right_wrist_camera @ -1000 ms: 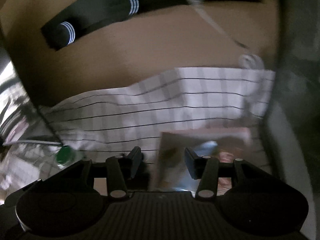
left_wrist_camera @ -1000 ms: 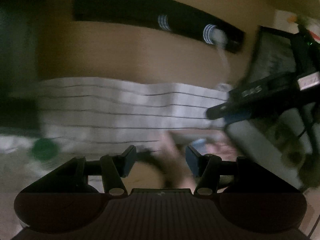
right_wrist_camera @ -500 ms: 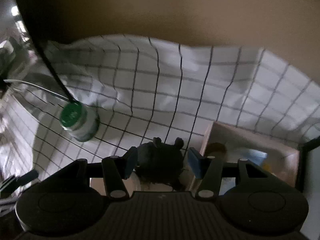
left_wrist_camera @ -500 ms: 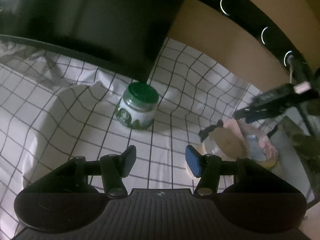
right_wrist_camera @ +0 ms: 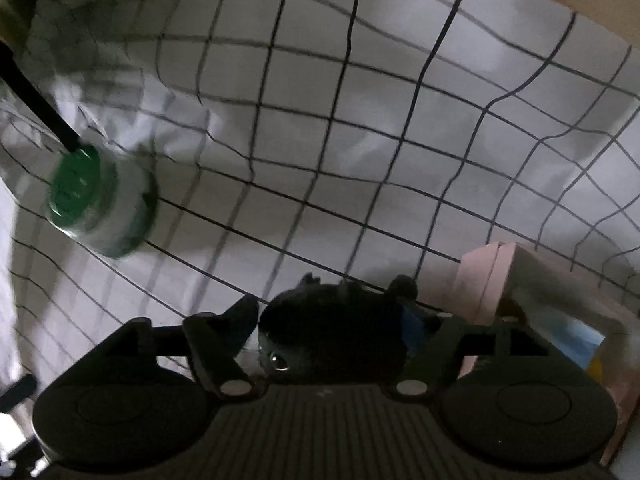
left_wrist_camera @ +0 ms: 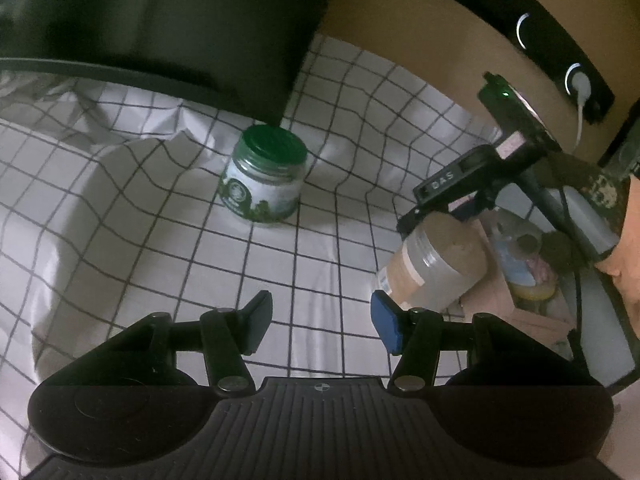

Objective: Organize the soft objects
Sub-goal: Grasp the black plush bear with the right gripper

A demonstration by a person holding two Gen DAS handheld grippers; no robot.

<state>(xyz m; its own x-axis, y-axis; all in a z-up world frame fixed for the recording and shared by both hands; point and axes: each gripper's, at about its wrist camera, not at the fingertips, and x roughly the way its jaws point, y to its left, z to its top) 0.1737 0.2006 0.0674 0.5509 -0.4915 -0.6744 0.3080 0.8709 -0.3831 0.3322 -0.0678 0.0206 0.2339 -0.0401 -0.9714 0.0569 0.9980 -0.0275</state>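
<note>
R fingers (right_wrist_camera: 412,328) now pinch dark plush toy (right_wrist_camera: 332,328).

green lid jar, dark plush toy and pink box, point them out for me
green lid jar (left_wrist_camera: 262,188), left wrist view, on its label
dark plush toy (right_wrist_camera: 332,332), right wrist view, on its body
pink box (right_wrist_camera: 480,280), right wrist view, on its left wall

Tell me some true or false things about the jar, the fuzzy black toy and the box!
1. The jar has a green lid. True.
2. The jar lies tipped over. False: it stands upright on the checked cloth.
3. The right gripper has the dark plush toy between its jaws. True.
4. The left gripper holds the toy. False: its jaws are open and empty.
5. The pink box sits left of the toy. False: right.
</note>
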